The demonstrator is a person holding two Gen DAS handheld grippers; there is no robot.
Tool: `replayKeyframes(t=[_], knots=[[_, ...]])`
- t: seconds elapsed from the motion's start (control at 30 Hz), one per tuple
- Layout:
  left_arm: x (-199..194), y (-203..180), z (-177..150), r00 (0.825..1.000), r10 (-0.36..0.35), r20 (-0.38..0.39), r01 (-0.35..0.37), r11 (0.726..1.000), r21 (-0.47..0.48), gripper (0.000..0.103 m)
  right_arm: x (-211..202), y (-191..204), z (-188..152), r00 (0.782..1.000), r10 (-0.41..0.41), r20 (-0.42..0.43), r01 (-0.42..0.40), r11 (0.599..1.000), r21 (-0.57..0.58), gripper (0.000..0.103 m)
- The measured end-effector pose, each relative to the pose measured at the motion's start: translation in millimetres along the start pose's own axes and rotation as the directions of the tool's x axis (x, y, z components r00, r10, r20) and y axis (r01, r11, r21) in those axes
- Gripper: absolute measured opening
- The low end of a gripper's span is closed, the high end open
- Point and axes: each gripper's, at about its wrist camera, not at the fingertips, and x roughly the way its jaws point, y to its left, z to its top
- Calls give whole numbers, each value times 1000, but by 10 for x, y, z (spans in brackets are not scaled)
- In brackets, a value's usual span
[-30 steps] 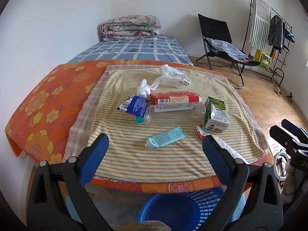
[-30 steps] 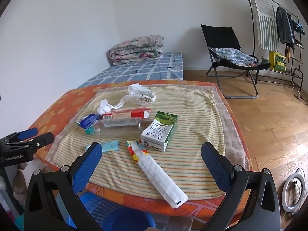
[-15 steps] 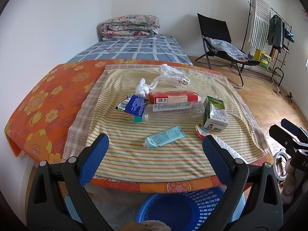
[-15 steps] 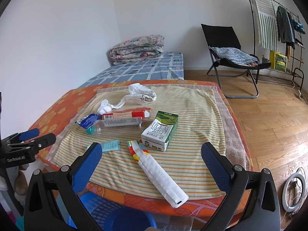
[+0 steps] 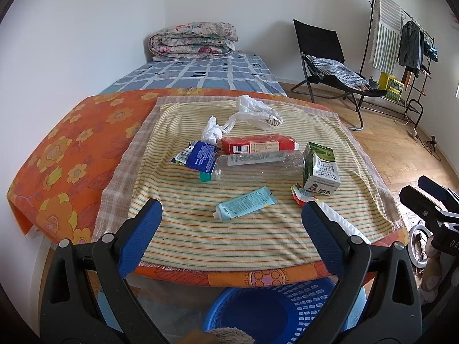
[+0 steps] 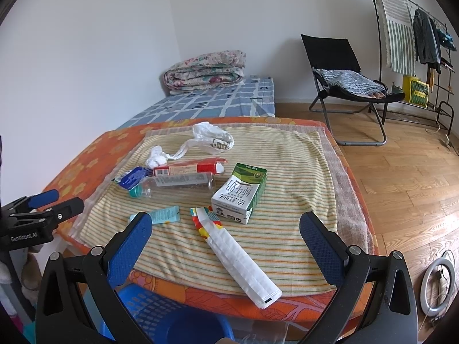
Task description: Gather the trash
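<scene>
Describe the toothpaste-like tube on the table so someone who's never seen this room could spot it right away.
Start at the yellow striped cloth covering the table. Near its front edge, in front of the clear plastic bottle lying on its side, is the light teal squeeze tube. It is the only flat, pale blue-green item, lying apart from the others.

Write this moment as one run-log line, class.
left gripper: open, empty | right gripper: open, empty | trash: all on striped cloth | blue basket: below table edge

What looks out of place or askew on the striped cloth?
The long white wrapper pokes past the cloth's front edge, toward the blue basket. The clear bottle lies on its side, and the milk carton is tipped over.
</scene>
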Motion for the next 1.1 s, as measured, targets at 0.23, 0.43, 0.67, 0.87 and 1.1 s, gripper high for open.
replayKeyframes(t=[0.23,0.43,0.67,0.87,1.1], knots=[[-13,-25,-4,1000,-1,-2,1,1000,-1,100,0,-2,-1,1000,2,-2,-2,1000,-1,102],[-12,-23,-6,1000,-2,-2,2,1000,-1,100,8,-1,-5,1000,4,-5,-4,1000,-3,102],[1,-23,-7,1000,-2,-3,2,1000,-1,100,12,0,-8,1000,4,-6,-4,1000,-2,102],[-1,-23,-9,1000,-2,-3,2,1000,-2,100,24,11,-19,1000,3,-8,-3,1000,-2,102],[-3,-21,-8,1000,-2,-5,2,1000,-2,100,25,10,-27,1000,4,-11,-4,1000,-1,102]])
